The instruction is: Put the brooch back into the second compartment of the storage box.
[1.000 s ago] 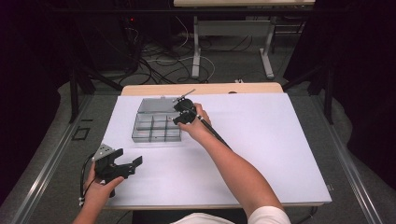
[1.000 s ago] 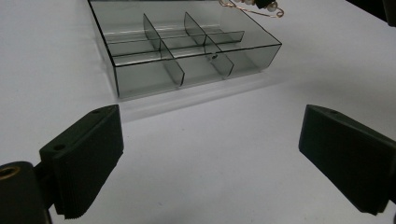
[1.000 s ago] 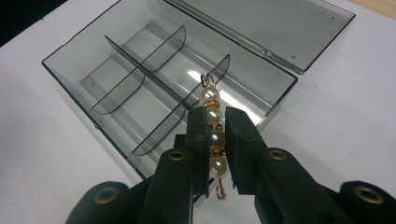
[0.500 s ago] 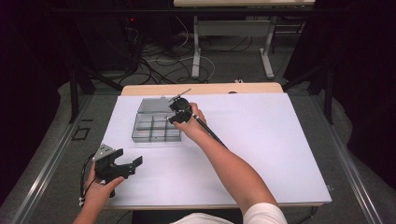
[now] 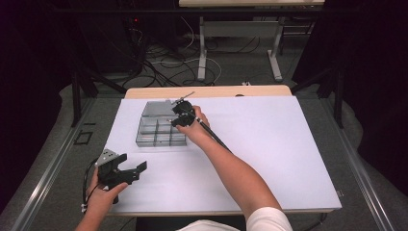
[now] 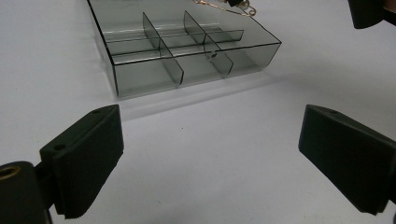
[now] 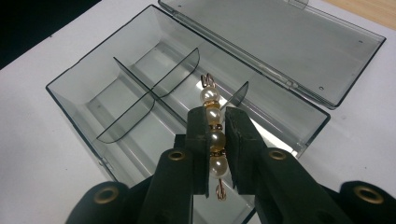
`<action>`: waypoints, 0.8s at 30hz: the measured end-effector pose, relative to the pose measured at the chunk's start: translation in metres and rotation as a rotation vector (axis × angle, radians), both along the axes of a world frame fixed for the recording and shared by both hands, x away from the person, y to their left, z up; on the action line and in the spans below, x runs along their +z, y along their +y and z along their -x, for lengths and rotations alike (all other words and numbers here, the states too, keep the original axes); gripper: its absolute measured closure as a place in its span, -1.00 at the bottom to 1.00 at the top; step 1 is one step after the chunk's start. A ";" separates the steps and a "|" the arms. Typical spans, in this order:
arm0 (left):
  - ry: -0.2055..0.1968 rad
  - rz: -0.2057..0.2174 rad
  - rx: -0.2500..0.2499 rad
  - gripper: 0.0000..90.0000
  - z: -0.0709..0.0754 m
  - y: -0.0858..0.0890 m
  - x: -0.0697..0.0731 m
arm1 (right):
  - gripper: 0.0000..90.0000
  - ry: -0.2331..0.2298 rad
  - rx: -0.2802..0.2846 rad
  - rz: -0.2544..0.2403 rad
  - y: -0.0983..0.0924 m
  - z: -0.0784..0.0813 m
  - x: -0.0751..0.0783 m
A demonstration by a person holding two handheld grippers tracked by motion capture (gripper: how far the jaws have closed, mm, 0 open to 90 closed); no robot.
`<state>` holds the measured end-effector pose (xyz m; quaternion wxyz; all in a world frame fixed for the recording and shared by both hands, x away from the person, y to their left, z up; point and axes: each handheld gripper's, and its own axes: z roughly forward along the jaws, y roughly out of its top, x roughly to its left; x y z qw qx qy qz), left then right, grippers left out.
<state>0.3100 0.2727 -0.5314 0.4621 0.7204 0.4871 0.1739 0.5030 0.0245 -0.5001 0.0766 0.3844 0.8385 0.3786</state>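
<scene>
My right gripper (image 7: 215, 114) is shut on a short string of pearl beads with gold links (image 7: 212, 126), held upright between its pads. It hangs over the right part of a clear grey divided box (image 7: 126, 100) whose lid (image 7: 275, 42) lies open behind. In the high view the right gripper (image 5: 182, 114) is above the box (image 5: 161, 129) at the mat's back left. My left gripper (image 5: 132, 171) rests low at the front left. Its jaws stand wide open with nothing between them (image 6: 210, 126), facing the box (image 6: 140, 77). The bead string (image 6: 219, 5) shows at that view's top.
A white mat (image 5: 269, 144) covers the wooden table (image 5: 211, 91). The box compartments seen from the right gripper hold nothing. Table legs and cables (image 5: 192, 62) lie on the floor beyond the far edge. The right forearm (image 5: 231, 168) crosses the mat's middle.
The right gripper has shifted slightly left over the box, still holding the bead string. The left gripper has stayed put.
</scene>
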 end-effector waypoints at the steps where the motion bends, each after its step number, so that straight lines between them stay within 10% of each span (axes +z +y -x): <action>1: 0.001 0.000 0.000 -0.85 0.000 0.000 0.000 | 0.80 0.011 0.001 0.013 0.000 0.000 0.000; 24: 0.003 0.010 0.000 -0.85 -0.001 0.002 -0.001 | 0.80 -0.006 0.007 -0.006 0.015 -0.008 -0.015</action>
